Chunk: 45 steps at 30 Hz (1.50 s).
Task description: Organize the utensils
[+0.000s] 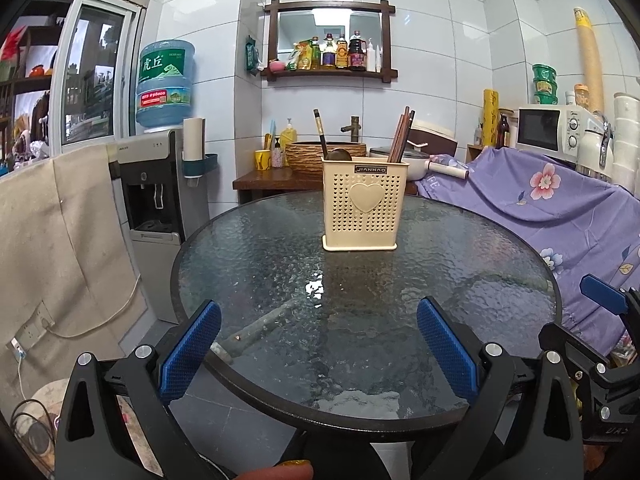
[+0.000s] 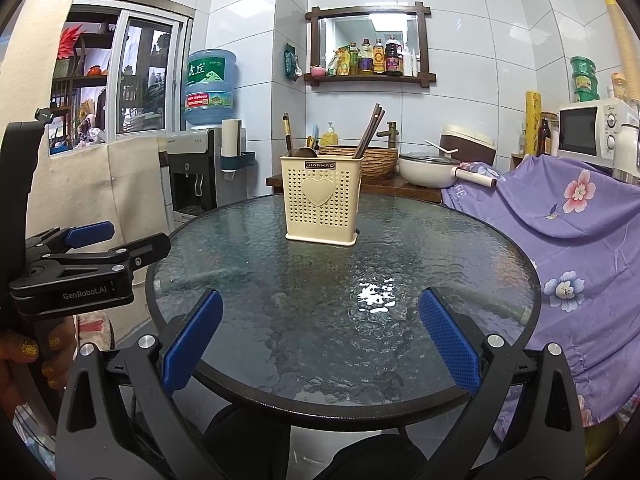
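Note:
A cream perforated utensil holder (image 1: pixel 365 204) with a heart on its front stands upright on the far part of the round glass table (image 1: pixel 280 280). It holds several brown chopsticks (image 1: pixel 401 136) on its right side and a dark-handled ladle (image 1: pixel 321 132) with a spoon on its left. The same holder (image 2: pixel 322 200), chopsticks (image 2: pixel 370 130) and ladle (image 2: pixel 287 132) show in the right wrist view. My left gripper (image 1: pixel 318 350) is open and empty over the table's near edge. My right gripper (image 2: pixel 320 344) is open and empty too, beside the left gripper (image 2: pixel 116 246).
A water dispenser (image 1: pixel 154 200) stands left of the table. A purple flowered cloth (image 1: pixel 540 216) covers furniture on the right, with a microwave (image 1: pixel 548 128) above. A wooden counter behind holds a woven basin (image 1: pixel 320 156) and a white pot (image 2: pixel 424 168).

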Each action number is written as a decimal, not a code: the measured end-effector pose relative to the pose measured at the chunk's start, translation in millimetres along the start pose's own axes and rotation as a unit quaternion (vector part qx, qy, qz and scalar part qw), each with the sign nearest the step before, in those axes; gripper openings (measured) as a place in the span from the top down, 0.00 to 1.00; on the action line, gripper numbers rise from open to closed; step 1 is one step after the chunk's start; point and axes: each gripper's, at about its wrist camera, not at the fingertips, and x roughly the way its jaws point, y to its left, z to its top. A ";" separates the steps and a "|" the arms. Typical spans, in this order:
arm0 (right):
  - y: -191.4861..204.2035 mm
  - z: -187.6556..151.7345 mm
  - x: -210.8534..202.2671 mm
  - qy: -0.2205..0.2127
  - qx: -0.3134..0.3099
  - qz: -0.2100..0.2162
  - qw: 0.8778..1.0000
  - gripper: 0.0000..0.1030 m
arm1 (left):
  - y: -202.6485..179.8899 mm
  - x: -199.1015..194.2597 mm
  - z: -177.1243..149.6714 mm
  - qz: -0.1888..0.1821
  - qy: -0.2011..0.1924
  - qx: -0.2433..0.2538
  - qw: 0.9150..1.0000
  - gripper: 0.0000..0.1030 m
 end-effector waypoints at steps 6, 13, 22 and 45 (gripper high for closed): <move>-1.0 0.4 0.1 0.000 0.003 0.000 1.000 0.06 | -0.6 -0.2 0.5 0.000 -0.001 0.001 1.000 0.06; -0.3 -0.1 -0.1 -0.001 0.001 0.001 1.000 0.06 | -0.2 -0.2 1.5 0.002 -0.001 0.000 1.000 0.06; 1.6 -0.3 0.0 0.001 0.002 0.002 1.000 0.06 | 4.4 0.1 0.8 -0.009 -0.001 -0.009 1.000 0.06; 0.4 -2.7 1.1 0.005 0.005 0.002 1.000 0.06 | 2.2 0.6 2.6 0.004 0.000 -0.006 1.000 0.06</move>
